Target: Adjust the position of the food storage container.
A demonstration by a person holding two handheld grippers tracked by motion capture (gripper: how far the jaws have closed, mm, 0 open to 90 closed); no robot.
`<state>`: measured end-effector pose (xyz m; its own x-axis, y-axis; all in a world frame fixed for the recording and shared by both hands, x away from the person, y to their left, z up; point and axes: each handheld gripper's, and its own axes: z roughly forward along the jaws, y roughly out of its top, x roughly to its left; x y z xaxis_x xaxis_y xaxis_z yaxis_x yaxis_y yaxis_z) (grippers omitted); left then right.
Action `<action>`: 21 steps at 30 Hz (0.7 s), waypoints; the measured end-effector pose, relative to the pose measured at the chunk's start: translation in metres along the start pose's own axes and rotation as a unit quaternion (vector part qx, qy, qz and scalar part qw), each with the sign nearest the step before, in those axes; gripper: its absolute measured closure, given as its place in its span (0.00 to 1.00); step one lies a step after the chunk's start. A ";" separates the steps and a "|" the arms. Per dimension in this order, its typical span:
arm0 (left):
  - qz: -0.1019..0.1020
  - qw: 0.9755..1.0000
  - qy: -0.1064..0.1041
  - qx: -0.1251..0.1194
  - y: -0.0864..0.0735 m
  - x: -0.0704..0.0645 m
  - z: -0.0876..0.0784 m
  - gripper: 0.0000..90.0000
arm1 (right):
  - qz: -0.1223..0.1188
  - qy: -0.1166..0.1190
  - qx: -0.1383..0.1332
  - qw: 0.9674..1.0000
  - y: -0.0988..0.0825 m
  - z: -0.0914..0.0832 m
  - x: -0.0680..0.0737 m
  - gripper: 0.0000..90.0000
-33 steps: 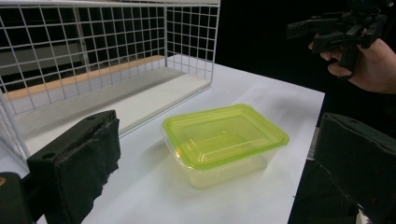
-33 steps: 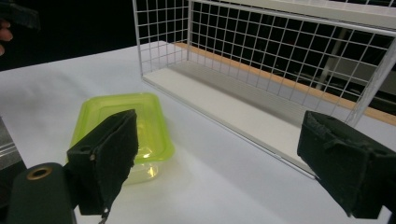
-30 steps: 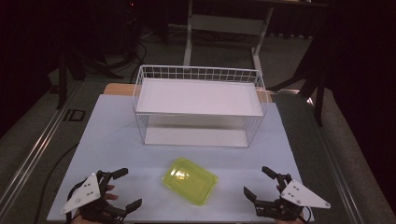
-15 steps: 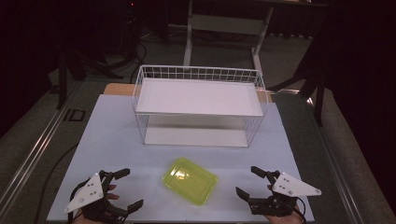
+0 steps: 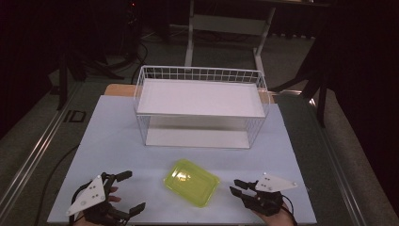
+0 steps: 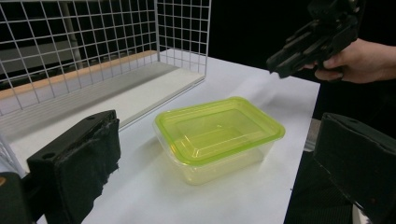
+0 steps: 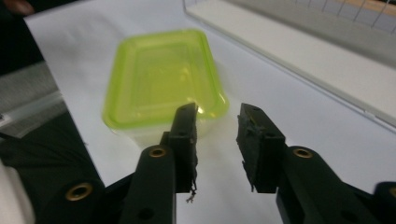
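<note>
sits on the bench [image 5: 117,141] in front of the wire basket [image 5: 200,106], well apart from it: the yellow-green box [image 5: 191,182], lid on, flat. long axis runs slantwise, far corner toward the left gripper [image 5: 123,191], near corner toward the right gripper [image 5: 238,187].

flanked by both grippers, box between them. right gripper nearer, just beside the box's right end, not touching; left gripper a little farther off its left end.

in the right gripper view, box [image 7: 161,79] lies ahead and to the left of the right gripper [image 7: 217,116], jaws just narrowed to a small gap, nothing between them, aimed past the near corner. needs a swing toward the box to take its end.

left gripper wide apart, empty; box [image 6: 219,135] ahead between its jaws, still clear of both.
</note>
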<state>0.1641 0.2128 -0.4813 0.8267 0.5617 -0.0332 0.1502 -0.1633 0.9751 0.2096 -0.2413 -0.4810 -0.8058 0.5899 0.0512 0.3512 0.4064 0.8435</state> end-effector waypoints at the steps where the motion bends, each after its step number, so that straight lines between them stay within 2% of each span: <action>1: 0.000 1.000 0.000 0.001 0.000 0.000 0.000 0.02 | 0.003 0.002 0.005 1.000 -0.002 0.003 0.000 0.81; 4: -0.002 1.000 -0.001 0.002 0.000 0.000 0.000 0.02 | -0.002 0.001 0.024 1.000 -0.009 0.015 0.000 0.89; 5: -0.001 1.000 0.000 0.003 0.000 0.000 0.001 0.02 | 0.001 0.009 0.032 0.999 -0.011 0.019 0.000 0.92; 8: 0.001 1.000 -0.001 0.006 -0.001 0.000 0.001 0.02 | -0.012 0.005 0.049 0.999 -0.010 0.027 0.001 0.99; 14: 0.001 1.000 0.000 0.005 -0.001 0.000 0.001 0.02 | -0.009 0.005 0.082 0.997 -0.014 0.046 0.002 1.00; 21: -0.002 1.000 0.000 0.006 -0.001 0.000 0.003 0.02 | -0.013 0.014 0.102 0.995 -0.015 0.064 0.003 1.00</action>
<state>0.1653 0.2107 -0.4831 0.8263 0.5620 -0.0371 0.1597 -0.1706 0.9723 0.2325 -0.2006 -0.5280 -0.8278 0.5590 0.0471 0.4169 0.5568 0.7185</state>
